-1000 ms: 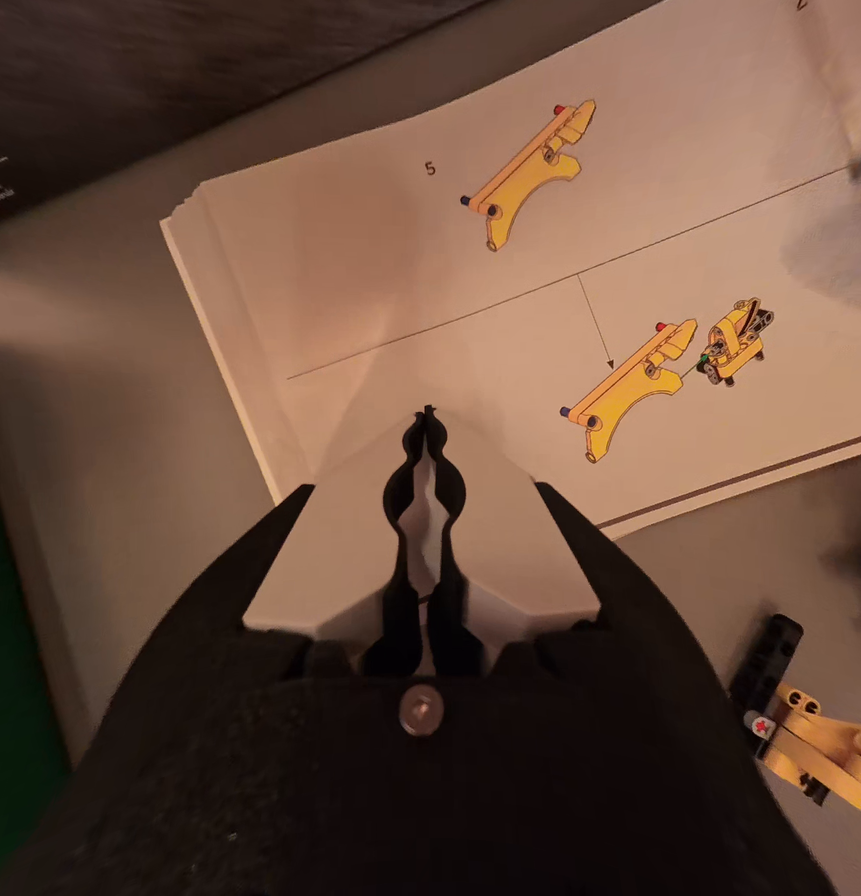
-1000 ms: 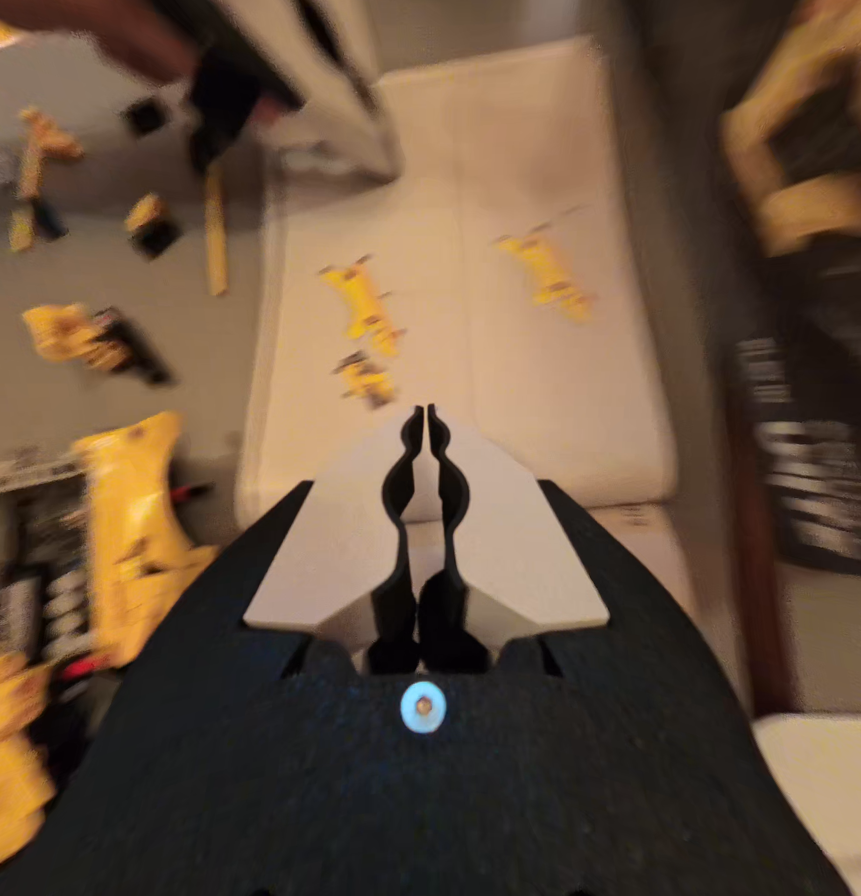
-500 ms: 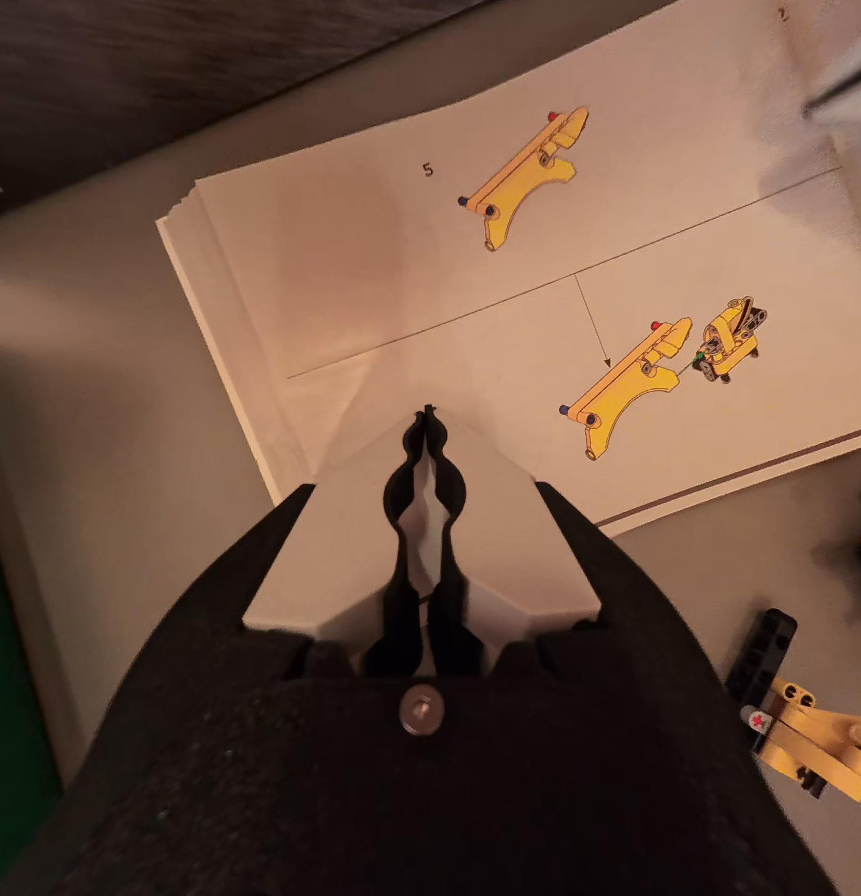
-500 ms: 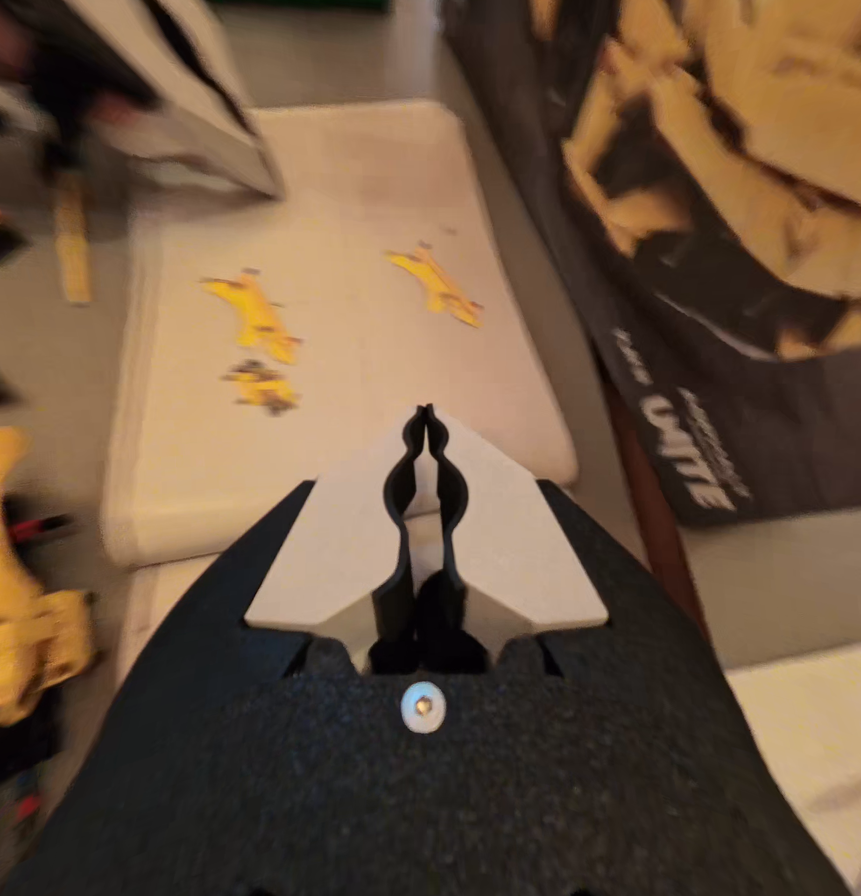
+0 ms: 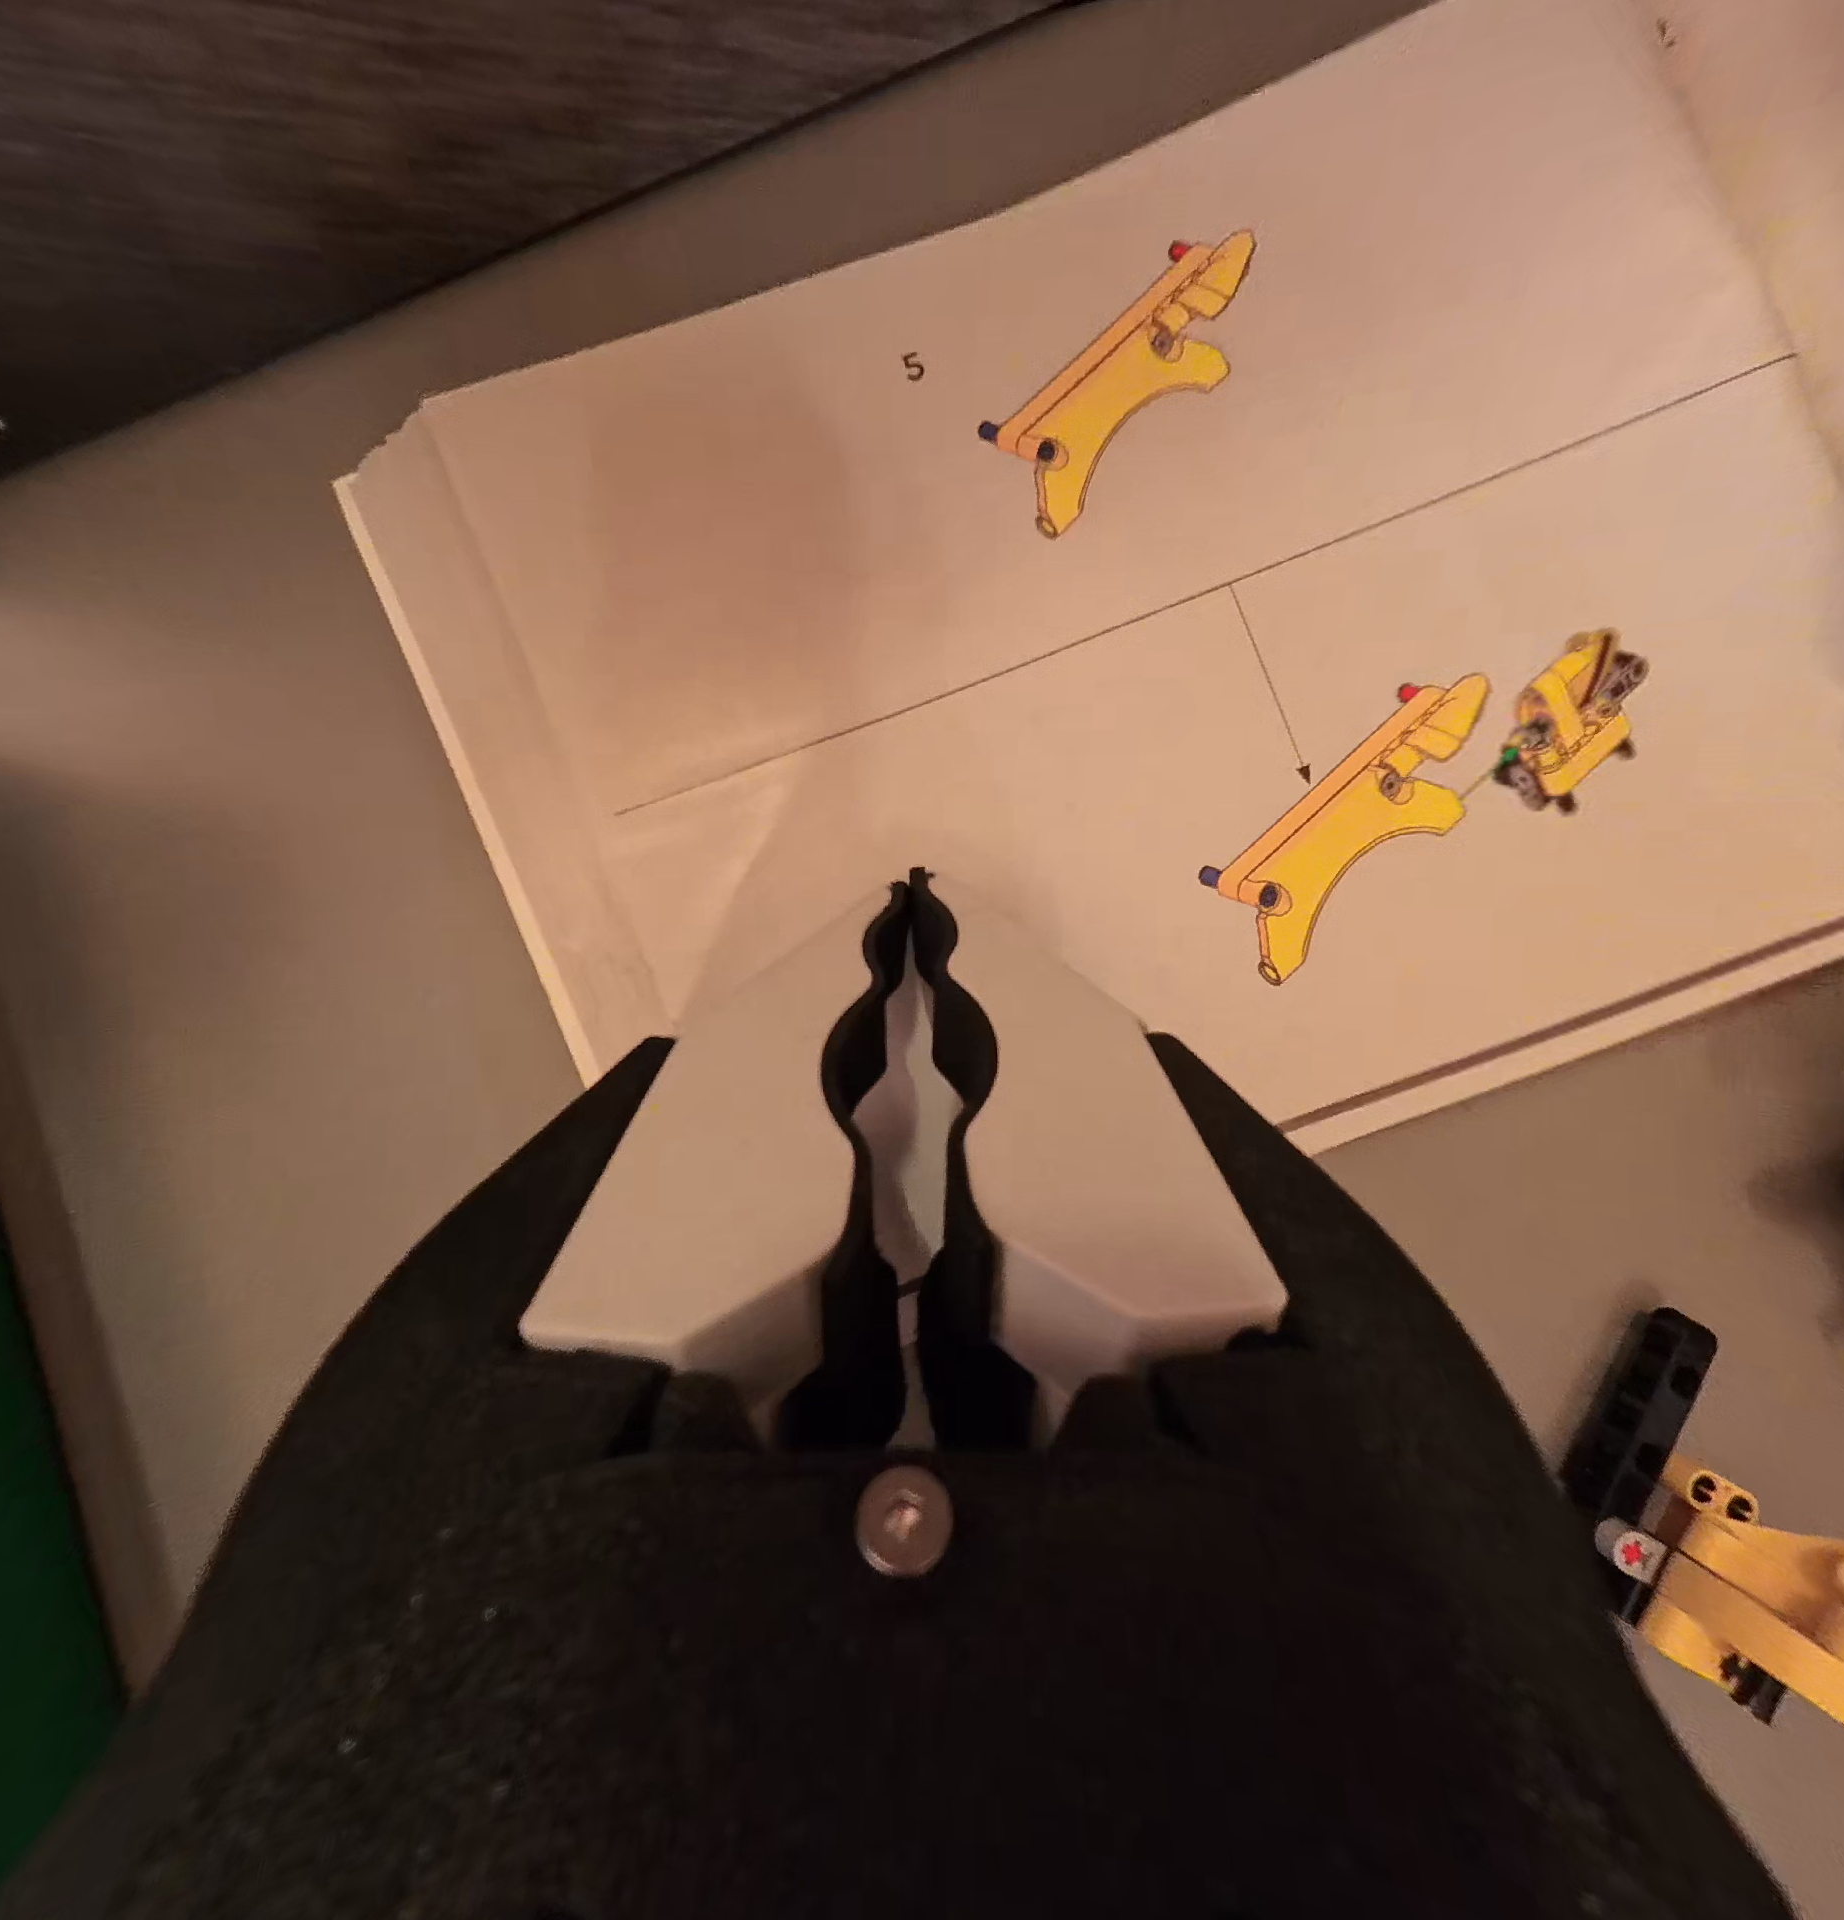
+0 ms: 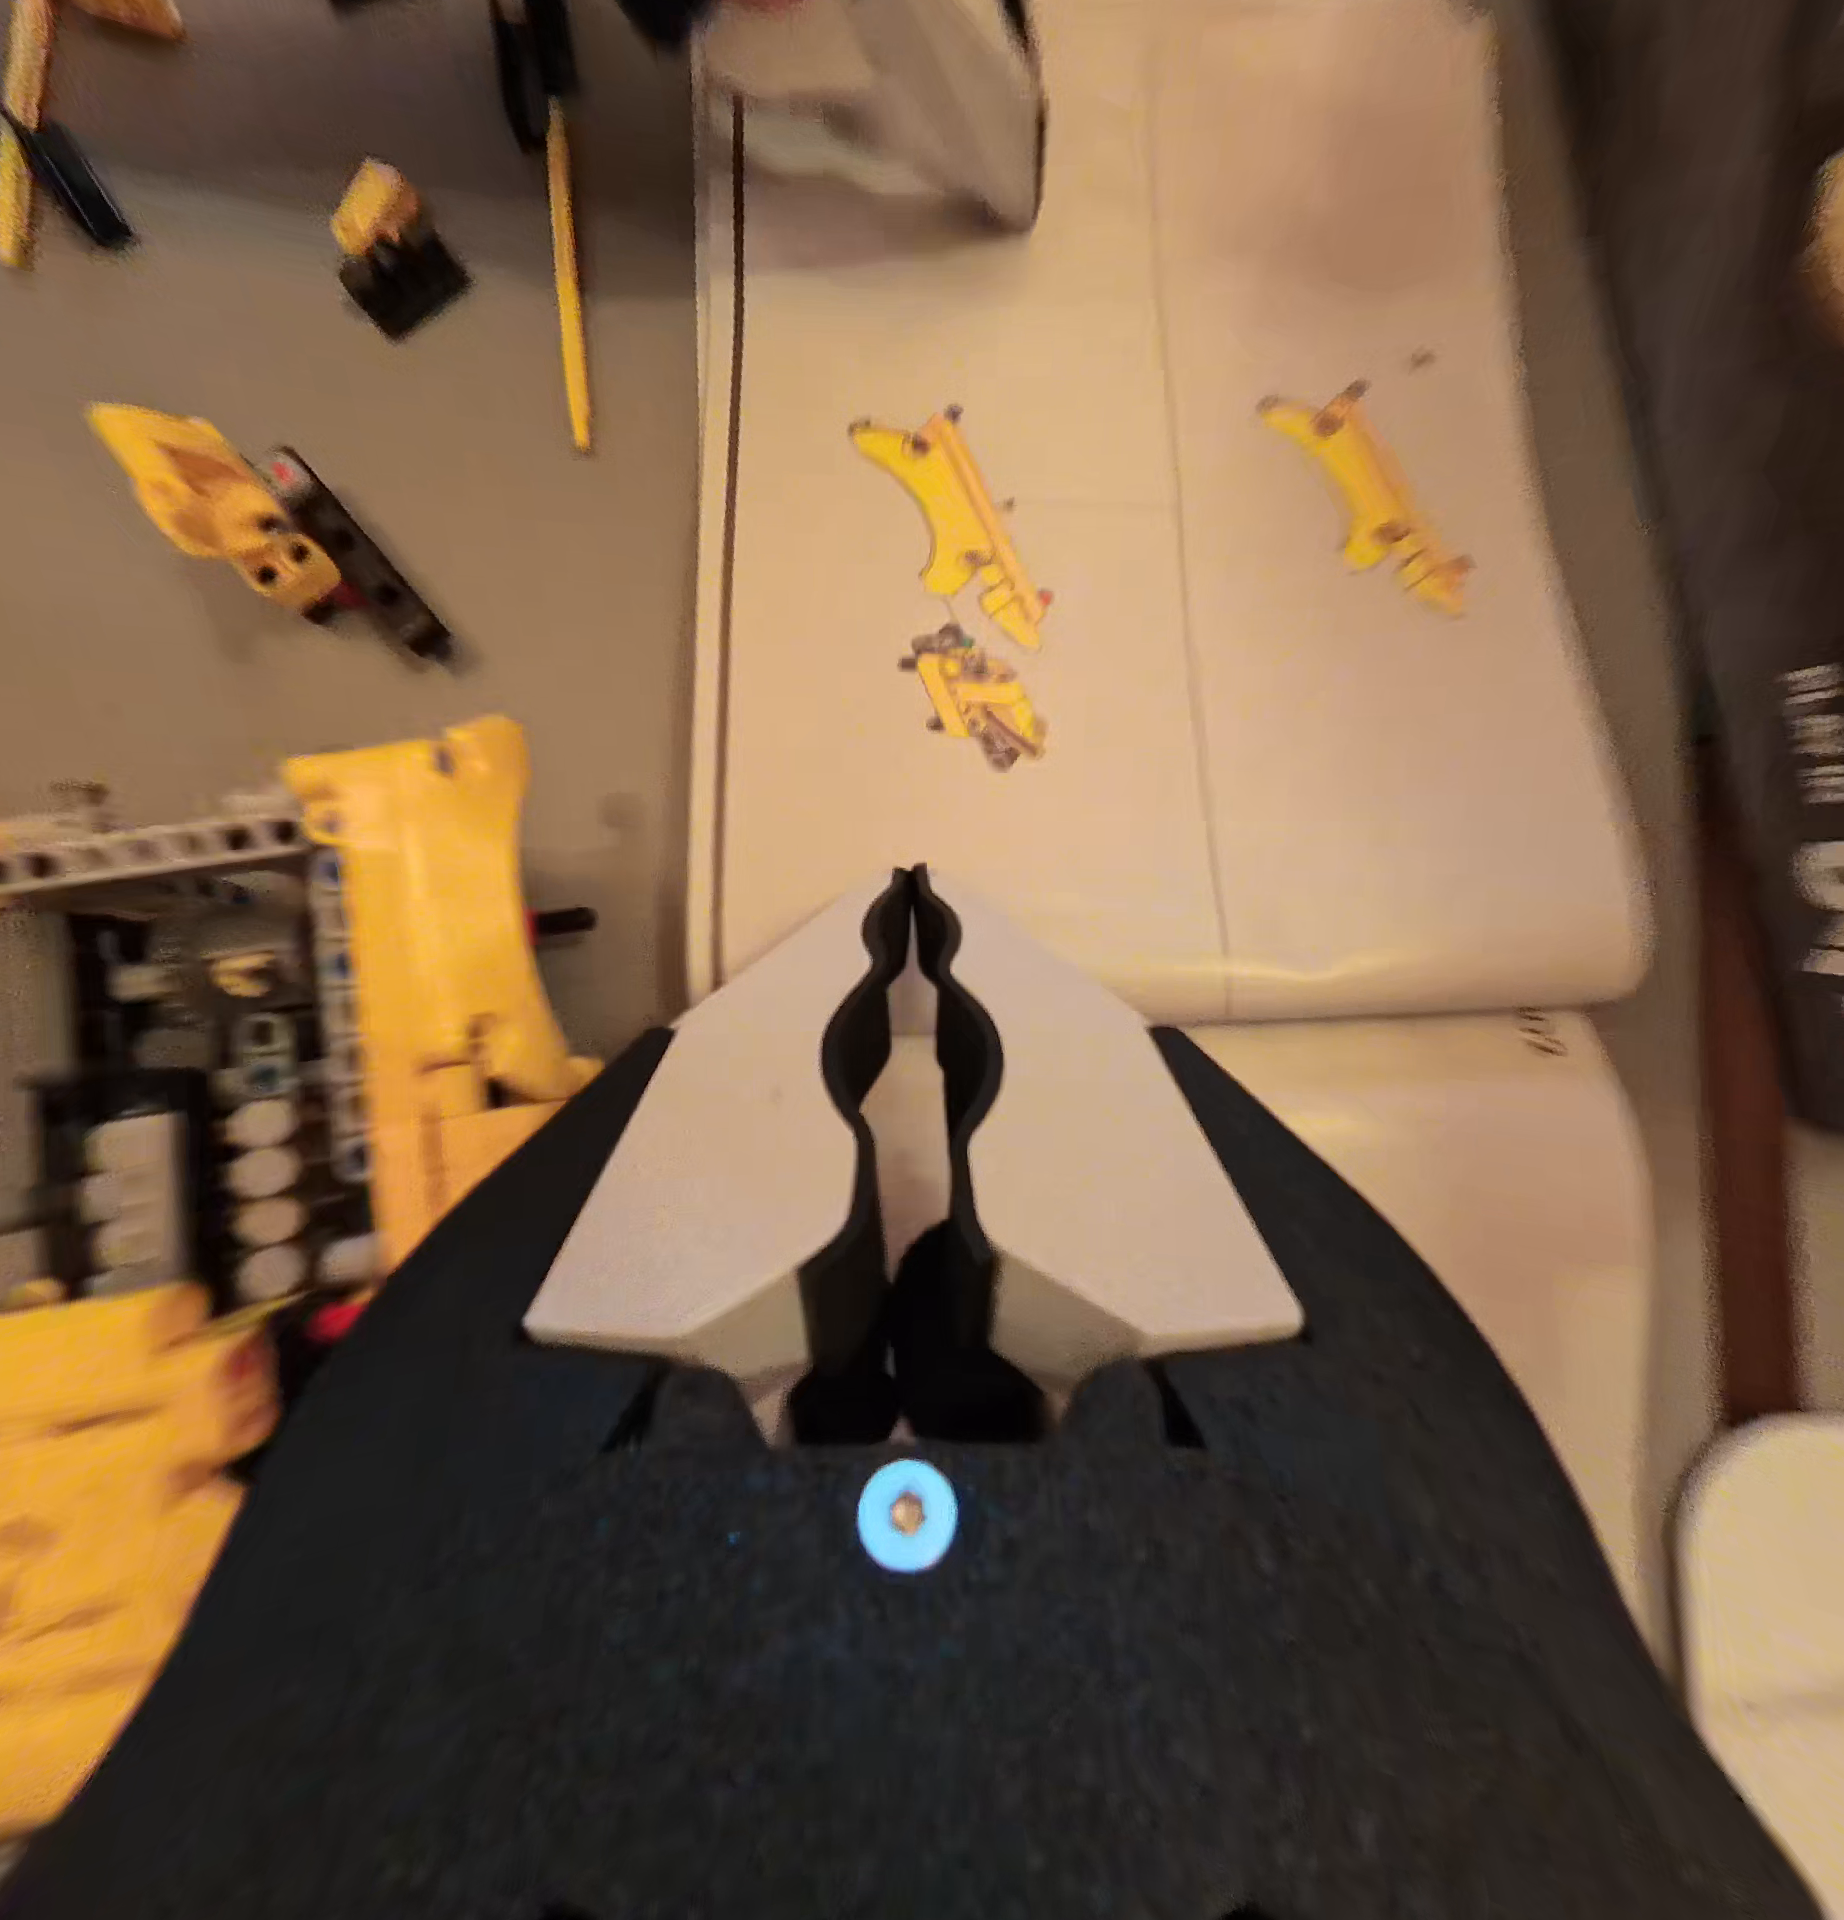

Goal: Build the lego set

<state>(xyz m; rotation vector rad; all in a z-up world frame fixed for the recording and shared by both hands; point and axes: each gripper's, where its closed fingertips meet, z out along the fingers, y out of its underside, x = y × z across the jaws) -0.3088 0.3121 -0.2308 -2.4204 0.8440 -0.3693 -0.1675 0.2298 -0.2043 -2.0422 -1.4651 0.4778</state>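
Matte black shells with smooth grey wedge fingers on both: left gripper (image 5: 913,883) and right gripper (image 6: 913,873), tips pinched together, empty. Glossy instruction booklet (image 5: 793,582) lies open beneath, three yellow diagrams. Chunky yellow-black lego model (image 6: 419,935) sits left, loose pieces beyond.

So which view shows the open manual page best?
The left wrist view: the manual is sharp there, with both yellow part drawings clear. The right wrist view shows the same page blurred, from the other side, with its near edge behind the right gripper.
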